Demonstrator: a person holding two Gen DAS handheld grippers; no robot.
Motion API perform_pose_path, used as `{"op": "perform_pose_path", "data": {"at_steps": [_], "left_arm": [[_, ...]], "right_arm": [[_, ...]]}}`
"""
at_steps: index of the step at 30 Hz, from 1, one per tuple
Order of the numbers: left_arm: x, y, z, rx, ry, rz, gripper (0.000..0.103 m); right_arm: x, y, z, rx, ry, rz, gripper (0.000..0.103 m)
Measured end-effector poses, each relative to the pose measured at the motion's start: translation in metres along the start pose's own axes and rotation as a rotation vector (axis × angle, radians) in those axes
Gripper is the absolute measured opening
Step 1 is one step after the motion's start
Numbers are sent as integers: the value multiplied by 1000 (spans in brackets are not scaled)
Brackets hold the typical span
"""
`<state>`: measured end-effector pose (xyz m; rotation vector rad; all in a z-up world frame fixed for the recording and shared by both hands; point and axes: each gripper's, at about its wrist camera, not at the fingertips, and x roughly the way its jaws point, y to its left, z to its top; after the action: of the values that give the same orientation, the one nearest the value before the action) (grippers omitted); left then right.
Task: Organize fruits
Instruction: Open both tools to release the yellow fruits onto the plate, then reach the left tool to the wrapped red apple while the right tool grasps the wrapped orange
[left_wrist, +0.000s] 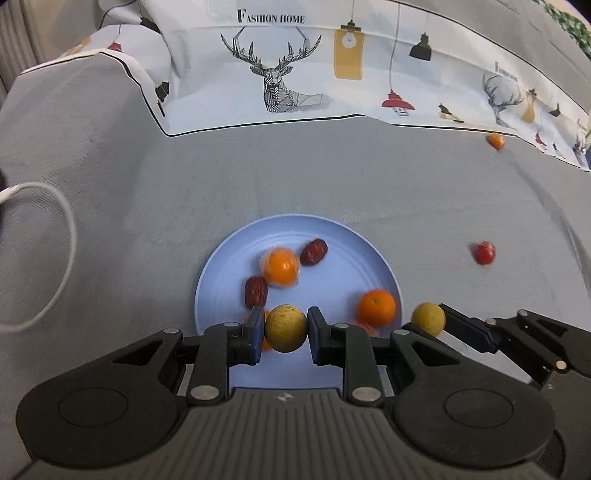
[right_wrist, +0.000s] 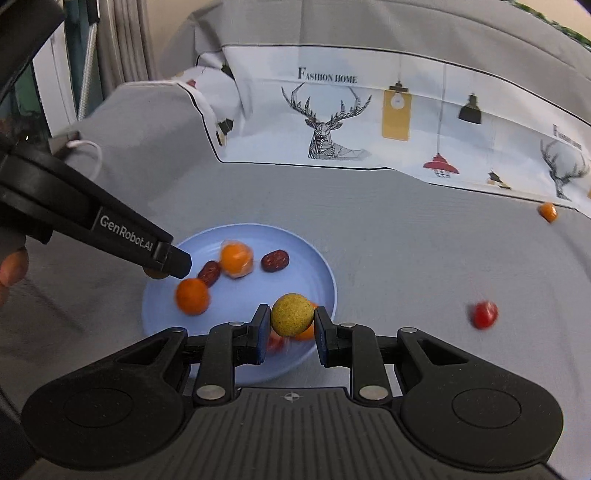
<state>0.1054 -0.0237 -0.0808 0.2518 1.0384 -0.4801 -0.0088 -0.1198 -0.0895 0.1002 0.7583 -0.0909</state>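
Both grippers — left gripper (left_wrist: 286, 329) and right gripper (right_wrist: 291, 320) — each pinch a round yellow-green fruit (left_wrist: 285, 328) (right_wrist: 292, 314) over the crowded pale-blue round plate (left_wrist: 351, 243) — released here, either could strike the oranges (left_wrist: 376, 308) and roll off.

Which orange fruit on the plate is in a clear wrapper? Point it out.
The wrapped orange fruit at the back of the blue plate, between the two dark red dates; the bare orange shows no wrapper.

I note a grey sofa (left_wrist: 332, 177), a deer-print cloth (left_wrist: 280, 70) along its back, possibly a white charging cable (left_wrist: 55, 236) at left.
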Motion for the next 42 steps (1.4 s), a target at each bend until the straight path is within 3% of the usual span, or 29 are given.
{"op": "perform_pose_path", "data": {"at_steps": [5, 7, 8, 9, 11, 14, 18, 19, 24, 28, 35, 42], "left_arm": [[21, 4, 10, 8, 4, 13, 29], [26, 6, 11, 16, 18, 5, 60], [24, 8, 11, 4, 10, 19, 85], [19, 10, 9, -10, -15, 36, 96], [3, 14, 4, -14, -52, 56, 101], [-26, 18, -12, -22, -59, 73, 102], [-61, 18, -50, -46, -14, 105, 102], [-68, 16, -59, -49, 4, 110, 102], [-97, -3, -103, -42, 37, 98, 103], [-122, -22, -119, -7, 1, 68, 102], [-165, -39, -129, 12, -112, 93, 103], [-177, -48, -133, 6, -126, 94, 102]], "right_arm": [[39, 4, 10, -55, 18, 13, 26], [51, 7, 13, -73, 27, 24, 29], [57, 8, 15, -79, 44, 28, 43], [61, 9, 17, -80, 67, 24, 51], [57, 6, 19, -60, 84, 21, 73], [21, -3, 13, -9, 76, 28, 90], [-48, -21, -11, 91, 75, 47, 97], [-82, -26, -29, 154, 71, 39, 98], [-137, -25, -57, 198, 30, 2, 99], [-155, -26, -59, 210, -22, -24, 99], [-193, -32, -67, 238, -112, -45, 100], [-213, -33, -73, 259, -166, -46, 100]]}}
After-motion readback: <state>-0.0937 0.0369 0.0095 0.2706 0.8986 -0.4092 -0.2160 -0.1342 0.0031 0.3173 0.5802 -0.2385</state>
